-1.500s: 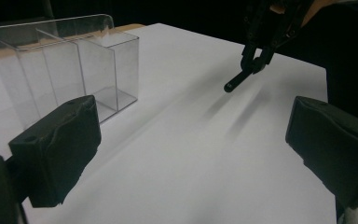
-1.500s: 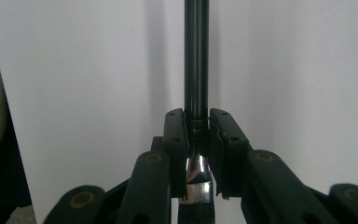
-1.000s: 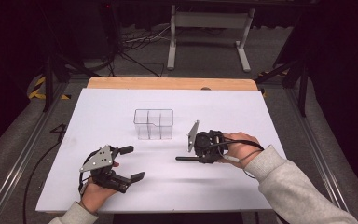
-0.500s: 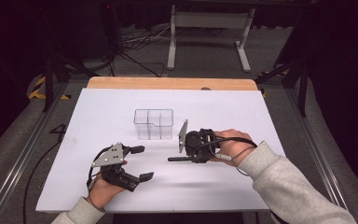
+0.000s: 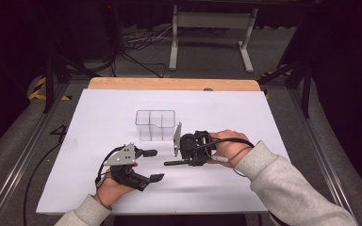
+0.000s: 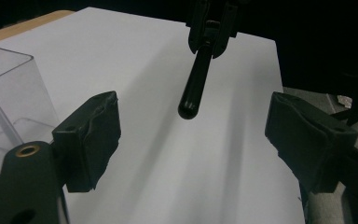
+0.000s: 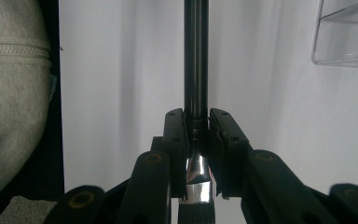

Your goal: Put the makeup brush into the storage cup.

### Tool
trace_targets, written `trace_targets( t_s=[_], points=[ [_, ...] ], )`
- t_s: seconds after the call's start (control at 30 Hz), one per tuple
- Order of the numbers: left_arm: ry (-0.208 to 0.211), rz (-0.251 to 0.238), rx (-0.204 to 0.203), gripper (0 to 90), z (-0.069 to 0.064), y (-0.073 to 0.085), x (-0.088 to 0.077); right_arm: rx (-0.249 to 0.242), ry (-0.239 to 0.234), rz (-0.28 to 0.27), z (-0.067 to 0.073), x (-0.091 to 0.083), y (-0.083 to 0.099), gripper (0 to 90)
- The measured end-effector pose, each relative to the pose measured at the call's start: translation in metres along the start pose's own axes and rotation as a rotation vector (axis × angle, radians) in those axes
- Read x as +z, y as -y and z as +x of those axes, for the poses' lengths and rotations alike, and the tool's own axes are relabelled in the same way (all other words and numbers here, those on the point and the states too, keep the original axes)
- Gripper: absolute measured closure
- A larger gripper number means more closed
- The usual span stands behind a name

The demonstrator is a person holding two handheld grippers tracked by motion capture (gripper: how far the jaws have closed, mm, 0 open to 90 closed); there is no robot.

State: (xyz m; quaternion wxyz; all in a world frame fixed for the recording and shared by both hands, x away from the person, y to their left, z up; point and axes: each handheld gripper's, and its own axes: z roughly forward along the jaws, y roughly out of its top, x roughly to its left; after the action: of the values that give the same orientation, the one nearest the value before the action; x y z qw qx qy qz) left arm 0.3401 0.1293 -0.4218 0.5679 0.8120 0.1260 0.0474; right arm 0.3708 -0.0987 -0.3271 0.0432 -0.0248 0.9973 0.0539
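The white-covered desk (image 5: 99, 122) carries a clear plastic box with compartments (image 5: 155, 124), which stands near its middle, just behind the two grippers. The step in hand looks like a handover of the slim black rod-shaped tool with a silver collar (image 5: 176, 163) from one gripper to the other. To do it well, the right gripper (image 5: 192, 149) should hold the tool level and steady, its free end pointing at the left gripper (image 5: 151, 165), while the left one lines its gap up with the shaft and closes only once the rod lies squarely between the pads.

The right gripper's jaws are clamped tight on the tool near its collar. The left gripper's jaws stand wide apart with nothing between them and have just been closing; the tool's rounded tip (image 6: 188, 110) hangs ahead of them, not yet inside.
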Motion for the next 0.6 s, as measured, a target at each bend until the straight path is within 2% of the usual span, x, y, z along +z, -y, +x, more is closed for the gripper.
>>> trace_targets(
  t_s=[0.23, 0.3, 0.47, 0.6],
  points=[
    [0.015, 0.037, 0.019, 22.4, 0.001, -0.001, 0.01, -0.018, -0.007, 0.004, 0.002, 0.001, -0.006, 77.5],
    [0.032, 0.046, 0.009, 24.1, 0.002, 0.0, 0.013, -0.022, -0.009, 0.01, 0.002, 0.001, -0.007, 77.5],
    [0.042, 0.052, 0.005, 27.4, 0.005, 0.001, 0.015, -0.028, -0.011, 0.01, 0.003, 0.002, -0.01, 77.5],
    [0.061, 0.054, -0.003, 33.8, 0.006, 0.001, 0.017, -0.035, -0.015, 0.015, 0.003, 0.002, -0.012, 77.5]
  ],
)
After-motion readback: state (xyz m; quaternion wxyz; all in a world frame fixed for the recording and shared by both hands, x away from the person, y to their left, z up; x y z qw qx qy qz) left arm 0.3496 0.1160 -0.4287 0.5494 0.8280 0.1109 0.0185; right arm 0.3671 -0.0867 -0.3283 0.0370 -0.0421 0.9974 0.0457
